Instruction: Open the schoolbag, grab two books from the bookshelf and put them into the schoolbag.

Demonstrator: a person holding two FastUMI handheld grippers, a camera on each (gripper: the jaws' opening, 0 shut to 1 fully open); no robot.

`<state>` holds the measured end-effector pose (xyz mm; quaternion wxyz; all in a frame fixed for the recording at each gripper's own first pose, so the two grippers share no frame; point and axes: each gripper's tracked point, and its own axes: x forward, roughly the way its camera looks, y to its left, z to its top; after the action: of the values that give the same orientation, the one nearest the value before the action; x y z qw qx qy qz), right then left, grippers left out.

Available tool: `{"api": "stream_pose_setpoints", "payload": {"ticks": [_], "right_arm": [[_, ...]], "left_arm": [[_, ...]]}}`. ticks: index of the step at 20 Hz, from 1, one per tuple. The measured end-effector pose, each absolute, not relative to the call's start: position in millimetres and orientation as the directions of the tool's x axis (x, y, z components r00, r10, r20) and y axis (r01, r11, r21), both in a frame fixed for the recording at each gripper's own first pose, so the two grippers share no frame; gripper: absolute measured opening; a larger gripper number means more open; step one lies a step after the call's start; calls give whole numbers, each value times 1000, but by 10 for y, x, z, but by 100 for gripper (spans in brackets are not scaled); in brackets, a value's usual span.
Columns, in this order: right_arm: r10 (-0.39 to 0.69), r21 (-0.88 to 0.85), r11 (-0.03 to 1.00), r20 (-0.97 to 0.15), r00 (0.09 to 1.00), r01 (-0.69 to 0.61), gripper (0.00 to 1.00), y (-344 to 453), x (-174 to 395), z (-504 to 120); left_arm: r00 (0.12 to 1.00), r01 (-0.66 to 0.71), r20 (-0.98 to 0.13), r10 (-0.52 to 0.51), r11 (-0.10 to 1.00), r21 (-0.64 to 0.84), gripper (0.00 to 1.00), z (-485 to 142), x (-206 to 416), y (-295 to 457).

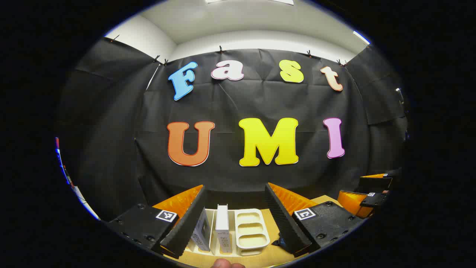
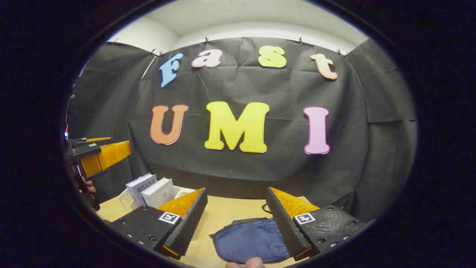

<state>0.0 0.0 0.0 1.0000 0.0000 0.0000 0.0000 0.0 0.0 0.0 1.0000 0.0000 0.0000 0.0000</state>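
**Both tools open, bag not opened yet**

Above the table (image 2: pixel 230 219), both tools hang w/ jaws spread wide and nothing between them. Left tool (image 1: pixel 236 219) faces the white bookshelf (image 1: pixel 250 229): two books (image 1: pixel 223 227) stand upright in its left slots, empty slots to their right. Right tool (image 2: pixel 236 223) looks down over the blue schoolbag (image 2: pixel 249 242), which lies flat on the table near the front edge, apparently closed; can't make out the zip or its pull from here. In the right gripper view the rack w/ both books sits well left of the bag, and the other tool's orange fingers are at far left, raised above it.

Judged step: task barely begun, bag needs opening first.

Risks:
- soft, limp bag may slide or bunch when the zip's tugged unless the other tool pins it
- books stand close together, so a finger may nudge the neighbour over or grab both
- a mouth left slack could snag a book on the way in
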Motion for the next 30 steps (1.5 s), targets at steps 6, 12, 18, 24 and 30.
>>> {"api": "stream_pose_setpoints", "payload": {"ticks": [6, 12, 18, 24, 30], "right_arm": [[-19, -14, 1000, -21, 1000, 19, 98, -58, -82, -70], [-21, -27, 999, -34, 999, 20, 98, -47, -112, -90], [-14, -69, 998, -114, 993, 6, 95, -41, -63, -235], [7, -171, 983, -364, 931, -75, 97, 64, 103, -846], [26, -159, 969, -694, 720, -188, 96, 298, 283, -1767]], "left_arm": [[1000, -1, -20, 1, 1000, -4, 98, -68, -25, 16], [1000, -6, -29, 6, 1000, -5, 98, -82, -69, 30], [999, -10, -39, 10, 1000, -5, 98, -126, -82, 48], [998, -40, -48, 40, 999, -13, 98, -190, -90, 147], [996, -57, -67, 56, 998, -10, 98, -261, -127, 231]]}}
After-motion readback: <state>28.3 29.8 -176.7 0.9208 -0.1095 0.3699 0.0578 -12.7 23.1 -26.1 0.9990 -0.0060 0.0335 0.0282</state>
